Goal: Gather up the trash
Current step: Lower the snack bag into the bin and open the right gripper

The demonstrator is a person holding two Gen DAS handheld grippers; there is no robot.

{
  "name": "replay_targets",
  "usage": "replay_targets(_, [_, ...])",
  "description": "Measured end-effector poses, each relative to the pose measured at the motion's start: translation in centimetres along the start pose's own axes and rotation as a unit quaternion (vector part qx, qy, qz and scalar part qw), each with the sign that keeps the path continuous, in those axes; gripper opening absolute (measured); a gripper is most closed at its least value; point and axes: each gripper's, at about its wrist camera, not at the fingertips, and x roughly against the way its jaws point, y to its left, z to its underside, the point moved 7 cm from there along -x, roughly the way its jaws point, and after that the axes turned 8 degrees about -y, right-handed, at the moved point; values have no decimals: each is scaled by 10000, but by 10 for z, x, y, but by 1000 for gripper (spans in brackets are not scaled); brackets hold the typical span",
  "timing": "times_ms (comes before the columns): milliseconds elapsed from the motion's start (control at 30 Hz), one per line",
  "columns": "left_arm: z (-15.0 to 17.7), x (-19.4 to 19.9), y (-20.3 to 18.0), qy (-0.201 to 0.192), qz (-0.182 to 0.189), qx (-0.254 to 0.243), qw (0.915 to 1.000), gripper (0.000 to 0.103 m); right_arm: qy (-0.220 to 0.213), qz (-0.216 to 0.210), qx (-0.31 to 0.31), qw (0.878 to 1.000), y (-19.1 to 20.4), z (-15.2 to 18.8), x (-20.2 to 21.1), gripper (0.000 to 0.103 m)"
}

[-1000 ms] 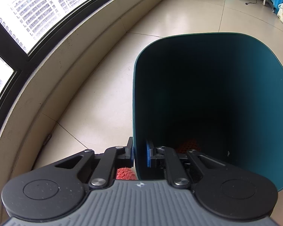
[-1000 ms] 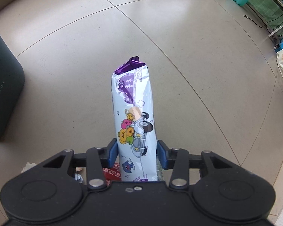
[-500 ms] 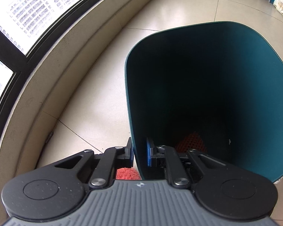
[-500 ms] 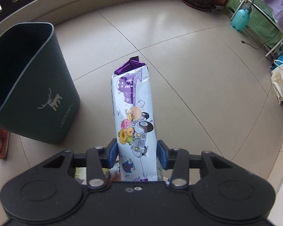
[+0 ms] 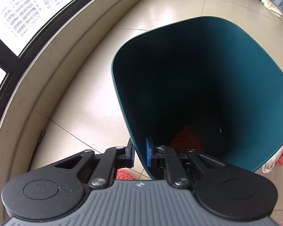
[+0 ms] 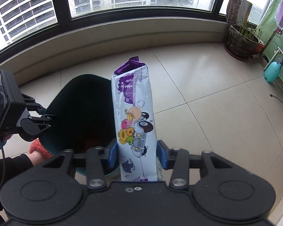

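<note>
A dark teal trash bin (image 5: 207, 86) fills the left wrist view, with something orange-red (image 5: 186, 141) at its bottom. My left gripper (image 5: 139, 153) is shut on the bin's near rim, one finger outside, one inside. In the right wrist view the bin (image 6: 79, 113) stands at the left, with my left gripper (image 6: 37, 124) on its rim. My right gripper (image 6: 134, 155) is shut on a white and purple snack wrapper (image 6: 134, 120) with cartoon figures, held upright, just right of the bin's opening.
A curved low wall and windows (image 6: 111, 32) run behind the bin. A potted plant (image 6: 241, 41) and a teal bottle (image 6: 271, 73) stand at the far right. Red and white trash (image 5: 279, 156) lies on the floor right of the bin. Tiled floor (image 6: 207, 98) lies to the right.
My right gripper has swung up and toward the bin with the wrapper; the bin now shows right beside the wrapper. The left gripper keeps its hold on the rim, and the bin has tilted slightly.
</note>
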Motion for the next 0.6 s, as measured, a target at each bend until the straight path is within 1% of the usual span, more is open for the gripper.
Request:
replay_targets(67, [-2, 0, 4, -52, 2, -15, 10000, 11, 53, -78, 93, 9999, 16, -4, -16, 43])
replay_targets(200, [-4, -1, 10, -120, 39, -25, 9999, 11, 146, -214, 196, 9995, 33, 0, -56, 43])
replay_targets(233, [-4, 0, 11, -125, 58, -9, 9999, 11, 190, -196, 159, 9995, 36, 0, -67, 43])
replay_targets(300, [-5, -2, 15, -131, 88, -4, 9999, 11, 309, -301, 109, 9990, 44, 1, -92, 43])
replay_targets(367, [-3, -3, 14, -171, 63, -189, 9997, 11, 465, -204, 139, 9986, 50, 6, -117, 43])
replay_targets(433, [1, -7, 11, -178, 39, -275, 9995, 11, 607, -203, 147, 9978, 54, 12, -139, 43])
replay_targets(500, [0, -9, 14, -150, 75, -252, 9995, 11, 825, -154, 50, 9965, 57, 23, -163, 43])
replay_targets(600, [-2, -13, 21, -125, 179, -137, 9997, 11, 1096, -78, -61, 9939, 60, 36, -189, 43])
